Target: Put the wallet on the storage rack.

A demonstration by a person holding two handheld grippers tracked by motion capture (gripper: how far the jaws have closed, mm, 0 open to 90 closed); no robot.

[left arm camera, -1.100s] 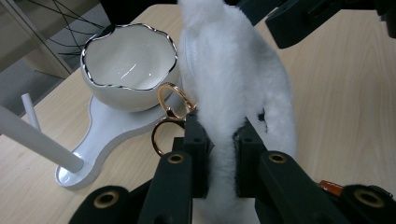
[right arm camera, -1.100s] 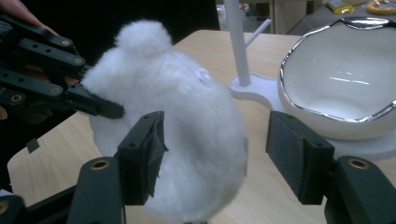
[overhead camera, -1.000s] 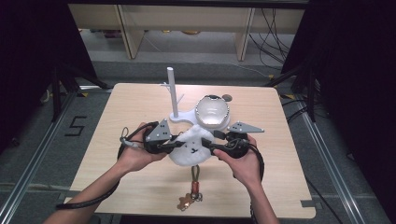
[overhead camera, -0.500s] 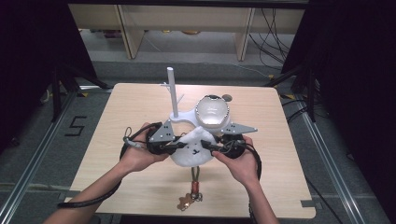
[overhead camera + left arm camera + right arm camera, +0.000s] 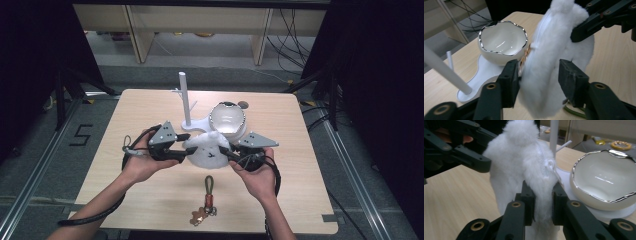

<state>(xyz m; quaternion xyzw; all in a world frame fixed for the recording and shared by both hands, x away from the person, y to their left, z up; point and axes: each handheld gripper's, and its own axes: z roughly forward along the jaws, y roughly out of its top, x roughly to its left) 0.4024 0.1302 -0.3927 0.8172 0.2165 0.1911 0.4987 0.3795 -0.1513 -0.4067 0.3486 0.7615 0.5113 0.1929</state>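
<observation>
high view: up above the near edge, looking forward and down over the whole table (image 5: pixel 150 200) | both gripper views: super close, facing each other | shared: fluffy white pouch (image 5: pixel 206 150), eggshell bowl (image 5: pixel 227 119)

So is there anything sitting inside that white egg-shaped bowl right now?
No, the white bowl with the jagged silver rim shows a bare glossy inside in the left gripper view, holding nothing.

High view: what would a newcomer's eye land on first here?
The white fluffy pouch held up at mid-table between both grippers: the right gripper pinches its zipper edge, while the left gripper has just been opening, its fingers loose around it. Behind stands a shiny egg-shaped bowl beside a white post; a keychain lies nearer the front edge.
</observation>
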